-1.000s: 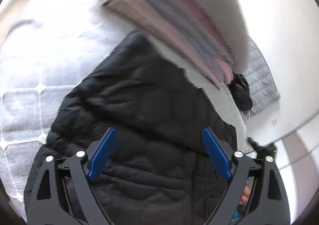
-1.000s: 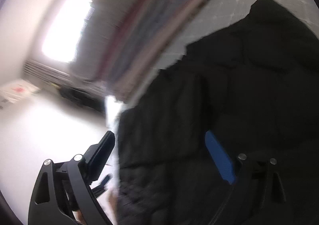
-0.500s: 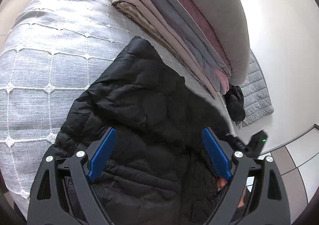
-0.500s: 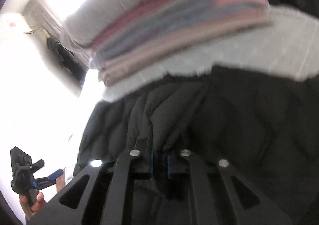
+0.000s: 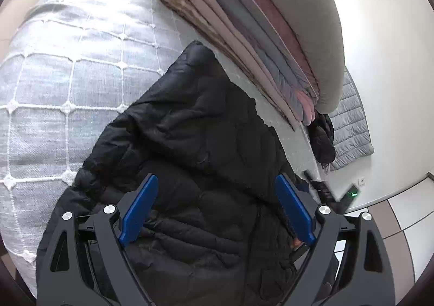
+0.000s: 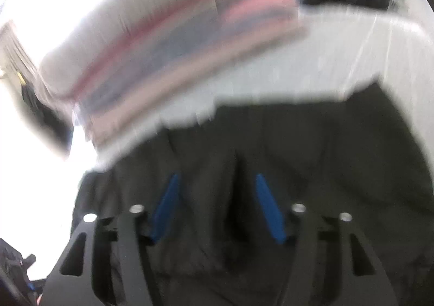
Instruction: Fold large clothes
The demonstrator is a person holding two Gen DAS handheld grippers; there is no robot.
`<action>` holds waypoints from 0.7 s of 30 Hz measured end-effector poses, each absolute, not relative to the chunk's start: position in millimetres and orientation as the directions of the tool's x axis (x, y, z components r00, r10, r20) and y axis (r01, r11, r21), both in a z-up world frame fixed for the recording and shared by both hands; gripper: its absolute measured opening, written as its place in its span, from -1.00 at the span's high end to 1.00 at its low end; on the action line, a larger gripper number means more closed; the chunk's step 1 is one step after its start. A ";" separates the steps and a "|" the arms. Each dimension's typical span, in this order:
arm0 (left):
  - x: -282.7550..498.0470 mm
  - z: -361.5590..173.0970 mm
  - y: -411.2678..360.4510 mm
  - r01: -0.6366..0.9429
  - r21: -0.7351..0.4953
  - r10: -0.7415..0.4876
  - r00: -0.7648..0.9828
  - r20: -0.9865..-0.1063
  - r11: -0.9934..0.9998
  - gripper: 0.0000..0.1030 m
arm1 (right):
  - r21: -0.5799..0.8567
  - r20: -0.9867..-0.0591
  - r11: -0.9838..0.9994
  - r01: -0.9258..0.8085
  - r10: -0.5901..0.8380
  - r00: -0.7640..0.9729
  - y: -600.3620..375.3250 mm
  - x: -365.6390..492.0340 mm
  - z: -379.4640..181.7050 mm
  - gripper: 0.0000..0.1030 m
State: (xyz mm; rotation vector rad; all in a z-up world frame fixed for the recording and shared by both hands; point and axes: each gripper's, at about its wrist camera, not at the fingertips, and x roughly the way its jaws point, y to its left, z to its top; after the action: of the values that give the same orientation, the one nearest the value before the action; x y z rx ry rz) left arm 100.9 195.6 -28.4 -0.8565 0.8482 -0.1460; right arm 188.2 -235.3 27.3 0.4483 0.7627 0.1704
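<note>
A black quilted puffer jacket lies spread on a bed with a white and grey checked cover. My left gripper is open and hovers just above the jacket's lower part, holding nothing. In the blurred right wrist view, my right gripper is open over the same jacket, with a fold of black fabric rising between its blue pads. The right gripper's body shows at the jacket's right edge in the left wrist view.
A stack of folded blankets and a grey pillow lies beyond the jacket, also in the right wrist view. A dark garment and a grey quilted mat hang at the bed's right side. Tiled floor is lower right.
My right gripper was shut on the jacket half a second ago and has opened. The left gripper has stayed open and drifted slightly over the jacket.
</note>
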 end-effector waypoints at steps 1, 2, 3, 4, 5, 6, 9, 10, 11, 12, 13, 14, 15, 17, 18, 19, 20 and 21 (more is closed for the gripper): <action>100.2 -27.0 195.0 -0.205 -0.712 -0.429 0.676 -0.600 0.672 -0.64 | 0.471 -0.579 0.881 -0.043 0.346 0.738 -227.9 185.5 36.6 -0.31; 99.5 -25.4 193.9 -0.200 -0.706 -0.424 0.679 -0.600 0.679 -0.64 | 0.482 -0.560 0.871 -0.092 0.387 0.732 -218.5 188.0 40.6 -0.33; 99.2 -24.2 192.7 -0.195 -0.702 -0.421 0.680 -0.600 0.685 -0.64 | 0.492 -0.563 0.860 -0.137 0.434 0.703 -206.1 193.0 39.1 -0.33; 99.2 -23.3 192.3 -0.192 -0.699 -0.420 0.681 -0.600 0.689 -0.64 | 0.522 -0.584 0.837 -0.167 0.493 0.645 -193.4 202.7 29.4 -0.34; 99.1 -22.8 192.1 -0.190 -0.698 -0.419 0.681 -0.601 0.691 -0.64 | 0.540 -0.612 0.827 -0.160 0.516 0.600 -186.9 210.8 17.9 -0.34; 98.9 -22.8 192.7 -0.193 -0.698 -0.419 0.681 -0.601 0.689 -0.64 | 0.538 -0.668 0.835 -0.116 0.507 0.545 -182.0 221.2 -1.3 -0.33; 99.2 -23.5 197.3 -0.197 -0.702 -0.419 0.682 -0.599 0.685 -0.64 | 0.551 -0.720 0.833 -0.046 0.502 0.479 -187.6 236.6 -45.8 -0.29; 99.3 -23.8 199.2 -0.202 -0.696 -0.411 0.683 -0.604 0.689 -0.64 | 0.568 -0.715 0.823 -0.027 0.509 0.479 -192.1 235.8 -44.4 -0.29; 99.0 -24.3 200.9 -0.207 -0.692 -0.405 0.682 -0.609 0.691 -0.64 | 0.583 -0.713 0.813 -0.012 0.518 0.472 -193.9 234.9 -41.2 -0.29; 98.7 -24.9 202.5 -0.213 -0.691 -0.402 0.681 -0.612 0.691 -0.64 | 0.600 -0.707 0.800 -0.008 0.535 0.462 -195.8 231.9 -34.1 -0.31; 98.3 -25.5 204.3 -0.215 -0.692 -0.405 0.679 -0.613 0.689 -0.64 | 0.611 -0.698 0.792 -0.021 0.551 0.457 -198.3 233.2 -29.5 -0.32; 98.1 -25.6 205.2 -0.213 -0.690 -0.408 0.674 -0.617 0.692 -0.64 | 0.633 -0.664 0.770 -0.081 0.594 0.455 -201.0 218.4 -11.6 -0.32; 98.0 -25.6 204.8 -0.205 -0.683 -0.412 0.665 -0.622 0.701 -0.64 | 0.644 -0.636 0.753 -0.135 0.625 0.454 -200.5 204.6 1.1 -0.37; 96.2 -25.2 202.7 -0.184 -0.676 -0.423 0.655 -0.626 0.714 -0.64 | 0.638 -0.610 0.735 -0.228 0.664 0.432 -203.2 170.8 24.1 -0.53; 95.0 -25.2 200.3 -0.164 -0.682 -0.441 0.652 -0.617 0.712 -0.64 | 0.646 -0.599 0.717 -0.261 0.688 0.409 -208.1 150.6 31.4 -0.53; 94.3 -25.0 197.4 -0.145 -0.687 -0.460 0.644 -0.612 0.712 -0.64 | 0.676 -0.574 0.681 -0.281 0.726 0.378 -215.0 131.9 34.9 -0.53; 93.6 -25.5 192.1 -0.101 -0.707 -0.508 0.626 -0.592 0.700 -0.64 | 0.708 -0.549 0.645 -0.286 0.759 0.352 -224.7 114.9 33.6 -0.55; 92.9 -26.3 188.7 -0.064 -0.732 -0.552 0.613 -0.565 0.678 -0.64 | 0.767 -0.502 0.580 -0.276 0.809 0.305 -238.6 94.8 27.2 -0.58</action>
State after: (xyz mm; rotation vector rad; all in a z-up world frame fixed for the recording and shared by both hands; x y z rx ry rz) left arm 92.9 188.7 -26.3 -0.7939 0.8819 -0.3179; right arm 94.8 -238.6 27.2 0.6222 1.0194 0.7825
